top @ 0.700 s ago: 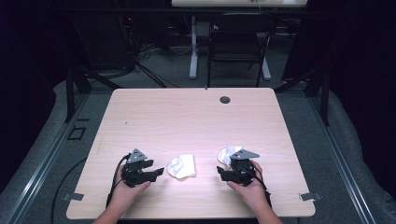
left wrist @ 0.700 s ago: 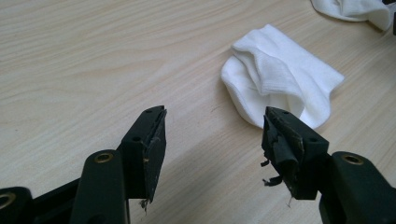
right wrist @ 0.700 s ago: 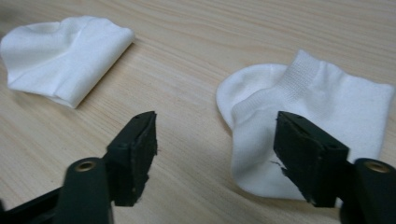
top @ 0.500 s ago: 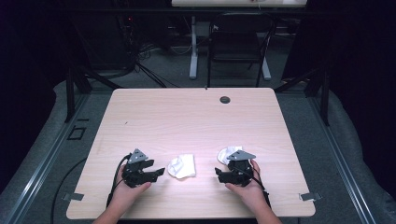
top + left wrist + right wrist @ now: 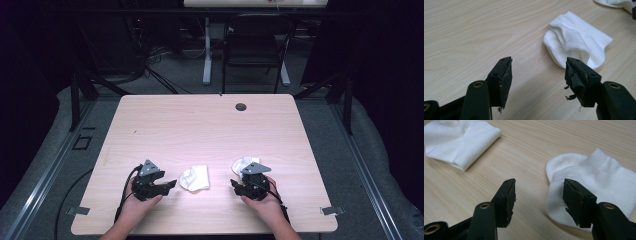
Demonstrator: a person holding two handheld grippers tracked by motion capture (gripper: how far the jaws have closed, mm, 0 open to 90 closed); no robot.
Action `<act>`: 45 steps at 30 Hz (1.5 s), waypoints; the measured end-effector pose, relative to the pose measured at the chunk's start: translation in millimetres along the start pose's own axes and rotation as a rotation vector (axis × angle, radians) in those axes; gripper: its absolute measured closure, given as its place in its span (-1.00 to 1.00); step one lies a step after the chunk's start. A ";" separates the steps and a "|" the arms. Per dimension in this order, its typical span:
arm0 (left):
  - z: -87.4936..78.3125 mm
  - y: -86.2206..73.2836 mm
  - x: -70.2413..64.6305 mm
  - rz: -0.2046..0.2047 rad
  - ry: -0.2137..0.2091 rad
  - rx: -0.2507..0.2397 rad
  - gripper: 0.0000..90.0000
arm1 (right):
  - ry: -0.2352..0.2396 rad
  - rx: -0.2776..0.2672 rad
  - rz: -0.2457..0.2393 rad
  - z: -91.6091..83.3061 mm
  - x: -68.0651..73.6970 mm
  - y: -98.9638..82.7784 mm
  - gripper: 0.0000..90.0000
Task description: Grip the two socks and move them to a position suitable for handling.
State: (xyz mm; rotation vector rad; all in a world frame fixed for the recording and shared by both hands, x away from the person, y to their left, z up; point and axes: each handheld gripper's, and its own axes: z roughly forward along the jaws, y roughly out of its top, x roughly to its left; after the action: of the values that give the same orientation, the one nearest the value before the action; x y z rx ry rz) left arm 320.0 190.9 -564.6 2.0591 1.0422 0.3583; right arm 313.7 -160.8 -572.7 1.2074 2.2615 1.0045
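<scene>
Two soft, limp, light socks lie on the bench (image 5: 210, 125): middle sock (image 5: 195, 178) and right sock (image 5: 243, 163). Left tool (image 5: 537, 75) and right tool (image 5: 539, 195) gape wide, empty. Pinch a folded edge or cuff.

White socks (image 5: 194, 178), black grippers (image 5: 170, 186), tan table (image 5: 200, 130)

Sock one (image 5: 195, 178): white, short ankle sock, folded over on itself into a compact bundle; lies flat on the near middle of the wooden table (image 5: 200, 125); the ribbed cuff edge shows in the left gripper view (image 5: 576, 40).

Sock two (image 5: 243, 163): white ankle sock with a ribbed cuff, lying flat and unfolded, rounded end toward the camera in the right gripper view (image 5: 594, 185); lies right of sock one, apart from it.
</scene>
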 end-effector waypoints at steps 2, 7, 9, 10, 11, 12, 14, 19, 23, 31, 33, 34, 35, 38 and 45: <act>-0.4 0.1 0.6 0.002 -0.002 -0.004 -0.08 | 0.007 -0.004 0.011 0.4 1.7 0.2 -0.03; -0.5 0.0 3.1 -0.013 -0.011 -0.009 0.01 | 0.036 0.023 -0.027 2.6 10.9 6.2 0.22; -0.2 -0.4 4.3 -0.024 0.005 -0.005 0.07 | 0.060 0.028 -0.035 4.3 15.0 11.2 0.26; 0.3 -0.5 6.6 -0.034 0.000 -0.011 0.11 | 0.072 0.041 -0.038 5.1 18.8 15.9 0.27; 0.3 -0.5 6.6 -0.034 0.000 -0.011 0.13 | 0.072 0.041 -0.038 5.1 18.8 15.9 0.27; 0.2 -0.5 7.8 -0.035 -0.003 -0.015 0.14 | 0.087 0.049 -0.045 6.8 23.5 20.7 0.27; 0.0 -0.6 8.0 -0.032 0.000 -0.024 0.15 | 0.092 0.054 -0.055 10.7 27.3 24.7 0.28; -0.1 -1.2 7.9 -0.030 -0.017 -0.048 0.13 | 0.095 0.048 -0.031 23.0 35.6 37.8 0.45; -0.3 -1.1 7.2 -0.034 -0.017 -0.069 0.06 | 0.112 0.039 0.003 32.9 38.6 48.6 0.65; -0.7 -1.8 8.0 -0.027 0.007 -0.054 0.05 | 0.139 0.046 0.049 51.6 45.6 64.3 0.92; -0.6 -1.9 8.3 -0.026 0.010 -0.046 0.11 | 0.146 0.042 0.056 55.1 48.9 67.3 0.96; -0.4 -2.0 8.6 -0.031 -0.002 -0.043 0.13 | 0.148 0.046 0.051 56.2 49.8 68.5 0.97; -0.1 -2.1 8.4 -0.032 -0.003 -0.043 0.16 | 0.148 0.046 0.052 57.6 51.7 69.9 0.97; 1.4 -2.3 6.6 -0.032 -0.016 -0.041 0.22 | 0.159 0.049 0.063 61.3 55.1 70.8 0.97; 2.6 -2.1 3.1 -0.021 -0.019 -0.031 0.23 | 0.174 0.055 0.054 69.7 63.6 67.6 0.95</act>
State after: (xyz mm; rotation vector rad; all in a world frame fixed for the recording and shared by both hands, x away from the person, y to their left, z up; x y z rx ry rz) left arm 322.2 192.7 -568.2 2.0186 1.0401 0.3419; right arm 359.1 -54.0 -569.3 1.2538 2.4149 1.1134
